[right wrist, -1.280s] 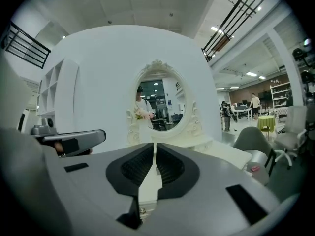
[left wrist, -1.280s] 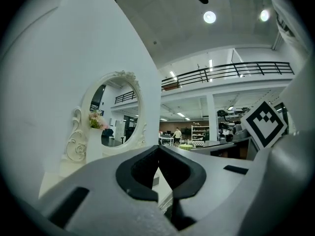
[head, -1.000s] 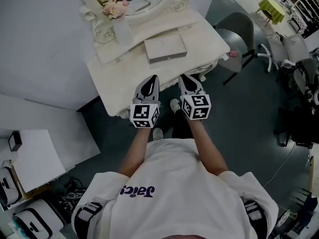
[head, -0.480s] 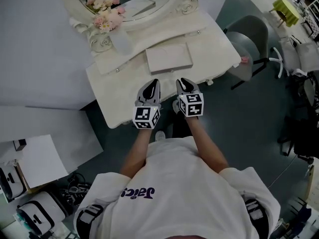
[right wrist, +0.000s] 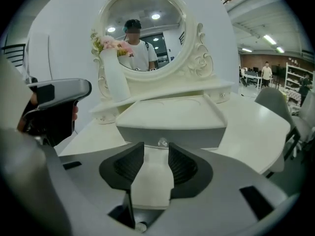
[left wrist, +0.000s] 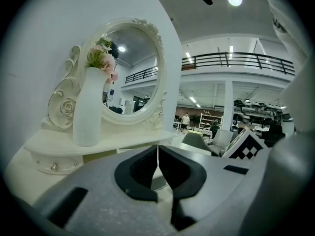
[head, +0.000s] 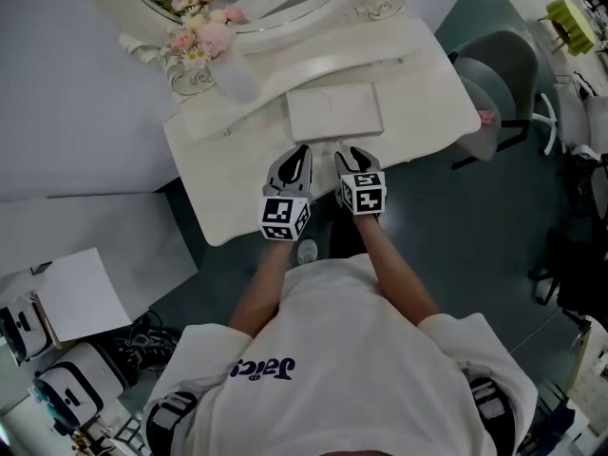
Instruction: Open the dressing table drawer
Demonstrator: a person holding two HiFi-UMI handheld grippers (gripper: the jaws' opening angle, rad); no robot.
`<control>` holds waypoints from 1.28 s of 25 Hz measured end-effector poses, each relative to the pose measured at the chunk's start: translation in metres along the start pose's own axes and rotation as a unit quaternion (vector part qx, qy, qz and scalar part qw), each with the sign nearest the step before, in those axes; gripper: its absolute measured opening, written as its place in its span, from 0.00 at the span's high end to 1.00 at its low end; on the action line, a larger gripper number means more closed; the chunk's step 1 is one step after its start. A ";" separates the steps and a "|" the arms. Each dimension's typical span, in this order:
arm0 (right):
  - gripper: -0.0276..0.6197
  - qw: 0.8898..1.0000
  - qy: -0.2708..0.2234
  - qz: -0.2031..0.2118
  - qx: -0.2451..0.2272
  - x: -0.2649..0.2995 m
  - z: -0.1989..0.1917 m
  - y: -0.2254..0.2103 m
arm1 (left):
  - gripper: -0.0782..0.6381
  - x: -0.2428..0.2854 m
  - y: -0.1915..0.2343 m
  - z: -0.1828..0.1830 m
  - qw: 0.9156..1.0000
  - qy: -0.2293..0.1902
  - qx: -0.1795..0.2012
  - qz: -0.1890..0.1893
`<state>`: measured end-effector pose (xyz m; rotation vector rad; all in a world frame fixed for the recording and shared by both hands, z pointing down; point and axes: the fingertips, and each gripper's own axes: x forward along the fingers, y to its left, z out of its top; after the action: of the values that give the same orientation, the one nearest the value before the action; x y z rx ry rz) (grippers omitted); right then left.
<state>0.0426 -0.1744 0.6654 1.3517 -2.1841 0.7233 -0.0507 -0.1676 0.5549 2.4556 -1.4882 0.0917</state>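
Note:
A white dressing table [head: 223, 193] carries a flat white drawer box [head: 334, 112] in front of its oval mirror [right wrist: 142, 28]. The box's front has a small crystal knob [right wrist: 162, 142]. My right gripper [right wrist: 156, 149] is open and points at that knob. Its jaws have just been opening, and the knob sits just past the tips with nothing gripped. In the head view it [head: 350, 155] hangs over the table's front edge, just short of the box. My left gripper [head: 298, 155] is beside it on the left. Its jaws [left wrist: 158, 151] are shut and empty.
A white vase [head: 233, 76] with pink flowers stands left of the box on the raised shelf [left wrist: 74, 149], which has small knobbed drawers. A grey chair [head: 494, 74] stands right of the table. A white board [head: 85, 293] and bags lie on the floor at the left.
Both grippers have come down and forward, up to the table's front edge and closer to the drawer box. The left one has stayed beside the right.

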 end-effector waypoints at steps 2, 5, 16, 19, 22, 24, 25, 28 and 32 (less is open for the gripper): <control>0.73 1.000 0.011 0.004 0.011 0.017 -0.004 -0.004 | 0.87 0.010 0.008 -0.006 1.000 0.006 -0.002 0.001; 0.73 1.000 0.022 0.001 0.008 0.030 -0.008 -0.009 | 0.87 0.017 0.012 -0.010 1.000 0.013 -0.004 0.002; 0.83 0.999 0.036 -0.001 0.013 0.051 -0.009 -0.015 | 0.87 0.027 0.019 -0.019 1.000 0.027 -0.015 0.006; 0.84 0.999 0.036 -0.004 0.012 0.050 -0.009 -0.015 | 0.87 0.025 0.020 -0.019 0.999 0.028 -0.018 0.010; 0.85 0.999 0.035 -0.005 0.007 0.050 -0.008 -0.016 | 0.87 0.022 0.020 -0.019 0.999 0.029 -0.022 0.012; 0.85 0.999 0.034 -0.005 0.005 0.049 -0.009 -0.015 | 0.87 0.020 0.020 -0.020 0.999 0.028 -0.024 0.012; 0.85 0.999 0.035 -0.006 0.003 0.049 -0.009 -0.015 | 0.87 0.019 0.020 -0.020 0.999 0.028 -0.025 0.011; 0.85 0.999 0.036 -0.008 -0.002 0.048 -0.010 -0.014 | 0.87 0.016 0.018 -0.020 0.999 0.028 -0.025 0.008; 0.85 0.999 0.035 -0.012 -0.006 0.042 -0.014 -0.012 | 0.87 0.012 0.014 -0.020 0.999 0.028 -0.027 0.003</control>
<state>0.0379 -0.1969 0.7048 1.3241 -2.1115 0.7367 -0.0558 -0.1791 0.5790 2.3869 -1.4554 0.1198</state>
